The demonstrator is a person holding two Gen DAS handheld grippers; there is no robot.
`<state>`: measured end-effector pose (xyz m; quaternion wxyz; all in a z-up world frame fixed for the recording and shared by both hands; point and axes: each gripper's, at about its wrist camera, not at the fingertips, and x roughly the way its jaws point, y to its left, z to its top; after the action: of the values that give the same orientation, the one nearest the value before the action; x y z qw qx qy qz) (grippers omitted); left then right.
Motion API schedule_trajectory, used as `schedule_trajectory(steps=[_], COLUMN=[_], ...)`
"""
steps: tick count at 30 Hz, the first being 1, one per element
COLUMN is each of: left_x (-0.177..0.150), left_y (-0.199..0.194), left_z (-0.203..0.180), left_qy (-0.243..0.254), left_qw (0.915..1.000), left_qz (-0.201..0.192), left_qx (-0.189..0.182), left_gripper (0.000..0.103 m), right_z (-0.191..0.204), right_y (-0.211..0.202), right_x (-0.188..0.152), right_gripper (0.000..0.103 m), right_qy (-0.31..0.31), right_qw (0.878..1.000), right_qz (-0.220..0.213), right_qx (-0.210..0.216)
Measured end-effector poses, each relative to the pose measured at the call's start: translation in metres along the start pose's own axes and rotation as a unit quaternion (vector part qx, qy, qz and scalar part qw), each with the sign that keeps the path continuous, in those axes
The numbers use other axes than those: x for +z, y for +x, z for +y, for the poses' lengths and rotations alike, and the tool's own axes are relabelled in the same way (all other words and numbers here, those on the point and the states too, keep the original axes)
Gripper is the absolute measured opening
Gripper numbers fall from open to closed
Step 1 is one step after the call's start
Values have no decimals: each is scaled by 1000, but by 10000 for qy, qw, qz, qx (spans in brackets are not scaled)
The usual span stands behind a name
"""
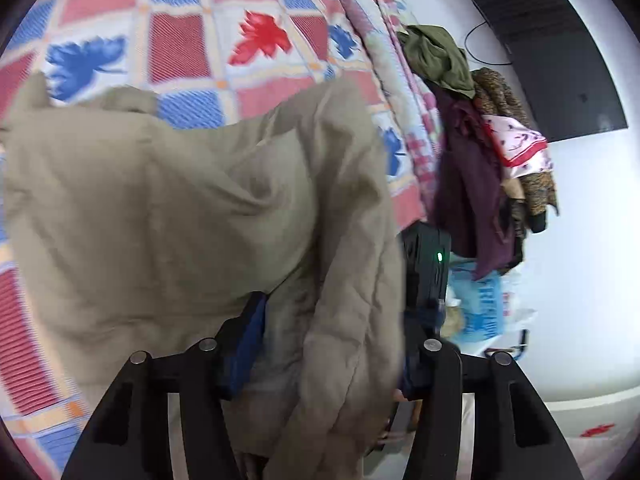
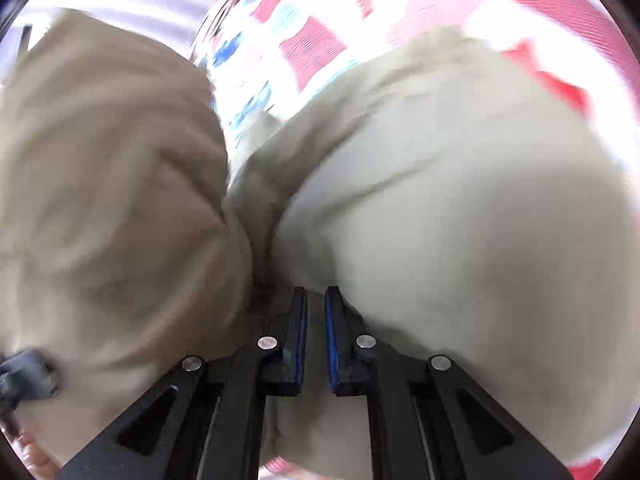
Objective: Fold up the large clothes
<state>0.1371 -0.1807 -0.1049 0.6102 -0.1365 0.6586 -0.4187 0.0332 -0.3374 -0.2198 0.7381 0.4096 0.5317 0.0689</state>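
I have both grippers pinching the khaki garment [image 1: 192, 200] above the patchwork bedspread [image 1: 180, 28]: left gripper [image 1: 332, 320] and right gripper [image 2: 316, 300] fingers closed on cloth, which bulges ahead of both.

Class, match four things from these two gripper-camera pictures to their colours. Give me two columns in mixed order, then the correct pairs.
Things:
1. garment being folded
2. bedspread
3. screen on the wall
4. pads of the right gripper

Colours:
A. black
B. blue
C. khaki beige
D. red, blue and white check

Pairs: 1-C, 2-D, 3-A, 4-B
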Motion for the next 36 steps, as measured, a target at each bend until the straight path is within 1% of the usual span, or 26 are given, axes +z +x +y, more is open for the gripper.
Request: schedule_trajectory(steps=[1, 2, 3, 5, 7, 10, 11, 12, 13, 15, 17, 18, 20, 22, 24, 25, 27, 28, 29, 30, 31, 32, 33, 35, 36], left_x=[3, 6, 8, 11, 12, 10, 11, 12, 13, 15, 19, 20, 23, 25, 28, 30, 33, 34, 35, 35, 35, 34, 32, 25, 22], left_y=[13, 29, 41, 69, 85, 95, 97, 99, 100, 103, 106, 107, 108, 108, 103, 98, 82, 70, 53, 39, 23, 4, -10, -35, -41], left_z=[-1, 0, 2, 12, 21, 21, 22, 23, 24, 23, 20, 18, 14, 10, 3, -2, -10, -15, -20, -23, -23, -19, -14, 5, 15], left_qy=[67, 124, 129, 18, -130, -115, -90, -73, -64, -67, -37, -3, 88, 188, 314, 377, 506, 601, 721, 812, 886, 943, 965, 948, 905], left_qw=[9997, 9993, 9992, 9982, 9978, 9980, 9980, 9980, 9980, 9978, 9979, 9979, 9978, 9976, 9977, 9980, 9983, 9980, 9970, 9953, 9929, 9892, 9856, 9767, 9747], left_qz=[104, 185, 227, 424, 510, 514, 526, 541, 563, 605, 620, 634, 656, 664, 599, 503, 265, 90, -171, -399, -648, -933, -1139, -1505, -1570], left_qx=[-199, -301, -302, -435, -401, -336, -326, -310, -290, -246, -191, -147, -74, -20, 66, 117, 140, 154, 230, 331, 451, 622, 797, 1197, 1310], left_gripper=[55, 55, 55, 55, 55, 55, 55, 55, 55, 55, 55, 55, 55, 55, 55, 55, 55, 55, 55, 55, 55, 55, 55, 55, 55], right_z=[-9, -19, -26, -41, -52, -64, -68, -72, -71, -66, -62, -59, -39, -21, -6, -4, -5, -8, -13, -17, -20, -23, -27, -32, -33], right_y=[-10, -20, -26, -38, -47, -63, -71, -83, -93, -106, -124, -128, -130, -122, -108, -104, -91, -90, -86, -87, -85, -83, -82, -80, -80], right_x=[-2, -4, -6, -10, -14, -22, -24, -30, -36, -39, -50, -53, -64, -73, -77, -80, -76, -76, -71, -68, -65, -62, -61, -62, -63], right_gripper=[10, 10, 10, 10, 10, 10, 12, 24, 48, 71, 71, 71, 72, 83, 83, 83, 83, 82, 80, 54, 24, 23, 21, 20, 20], right_qy=[87, 183, 257, 439, 567, 731, 781, 821, 844, 847, 800, 746, 527, 270, 62, 42, 196, 314, 500, 615, 664, 684, 681, 690, 642], right_qw=[9999, 9997, 9995, 9987, 9978, 9963, 9957, 9951, 9946, 9934, 9929, 9929, 9932, 9942, 9949, 9953, 9961, 9960, 9961, 9960, 9961, 9965, 9964, 9961, 9962], right_qz=[-72, -138, -178, -260, -316, -418, -454, -506, -580, -769, -797, -745, -571, -301, -168, -174, -273, -361, -452, -497, -525, -489, -457, -421, -411], right_qx=[-29, -57, -67, -88, -131, -183, -205, -200, -158, 28, 371, 556, 863, 997, 991, 948, 818, 757, 574, 419, 262, -13, -233, -347, -425])
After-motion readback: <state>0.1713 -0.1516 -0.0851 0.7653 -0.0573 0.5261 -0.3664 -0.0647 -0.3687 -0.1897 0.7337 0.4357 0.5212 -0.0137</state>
